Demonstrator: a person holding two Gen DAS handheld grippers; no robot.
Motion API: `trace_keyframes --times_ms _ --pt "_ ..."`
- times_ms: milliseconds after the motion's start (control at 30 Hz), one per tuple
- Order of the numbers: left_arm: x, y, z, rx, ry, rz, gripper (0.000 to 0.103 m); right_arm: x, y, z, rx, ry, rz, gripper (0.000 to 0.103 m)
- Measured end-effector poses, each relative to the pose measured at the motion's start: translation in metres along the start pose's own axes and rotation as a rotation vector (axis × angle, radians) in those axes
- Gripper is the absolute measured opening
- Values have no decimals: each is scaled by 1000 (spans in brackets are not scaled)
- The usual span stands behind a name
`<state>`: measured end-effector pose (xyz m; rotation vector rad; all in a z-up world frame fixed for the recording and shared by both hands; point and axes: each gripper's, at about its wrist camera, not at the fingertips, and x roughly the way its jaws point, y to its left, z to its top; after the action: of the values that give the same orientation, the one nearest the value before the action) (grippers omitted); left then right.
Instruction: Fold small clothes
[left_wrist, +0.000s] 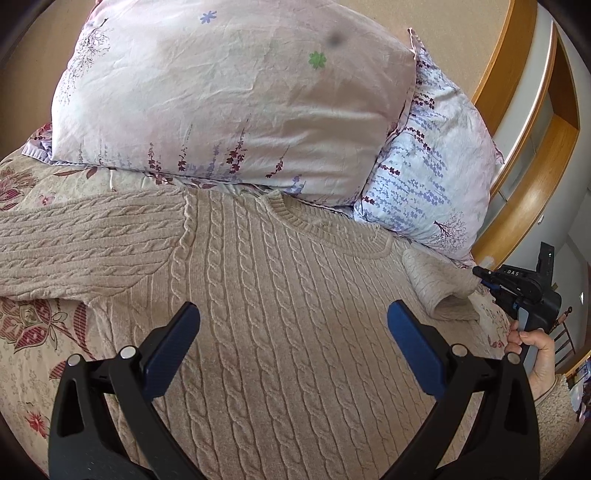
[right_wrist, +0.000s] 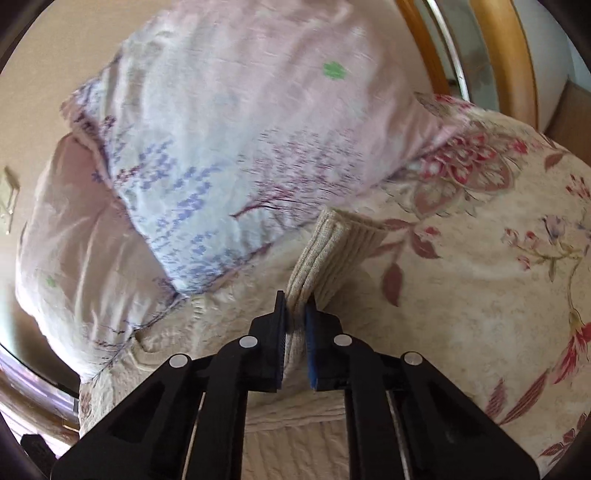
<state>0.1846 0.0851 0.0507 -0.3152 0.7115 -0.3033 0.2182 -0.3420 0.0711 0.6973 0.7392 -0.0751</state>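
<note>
A beige cable-knit sweater (left_wrist: 280, 295) lies flat on the bed, collar toward the pillows, its left sleeve (left_wrist: 81, 247) spread out to the left. My left gripper (left_wrist: 293, 317) is open and empty, hovering over the sweater's chest. My right gripper (right_wrist: 295, 306) is shut on the ribbed cuff of the right sleeve (right_wrist: 332, 243) and holds it raised off the bedspread. In the left wrist view the right gripper (left_wrist: 480, 275) shows at the right edge, beside the sleeve (left_wrist: 439, 288).
Two floral pillows (left_wrist: 229, 96) (left_wrist: 432, 177) lean at the head of the bed, just beyond the collar. A flowered bedspread (right_wrist: 480, 258) covers the bed. A wooden headboard frame (left_wrist: 532, 192) curves along the right.
</note>
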Motion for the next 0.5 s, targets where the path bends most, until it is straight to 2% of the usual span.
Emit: trace_keyframes --times_ms 100,167,267,367,400,467,500 --pt "-4 8 2 -37 -15 -13 101 -3 51 -6 -110 -3 137 9" --pt "-6 15 4 -82 -15 -38 100 2 91 -20 -205 30 222 9" --pt "-8 27 4 -173 -11 -89 100 24 148 -52 -331 125 305 9" --pt "-8 36 3 -243 -3 -120 99 59 188 -95 -435 297 353 10" --pt "-7 38 4 -258 6 -124 98 69 197 -110 -470 353 346 13" --pt "-5 40 4 -274 25 -138 94 82 206 -135 -516 457 328 26" --pt "-5 40 3 -279 31 -149 92 83 205 -141 -507 485 334 42"
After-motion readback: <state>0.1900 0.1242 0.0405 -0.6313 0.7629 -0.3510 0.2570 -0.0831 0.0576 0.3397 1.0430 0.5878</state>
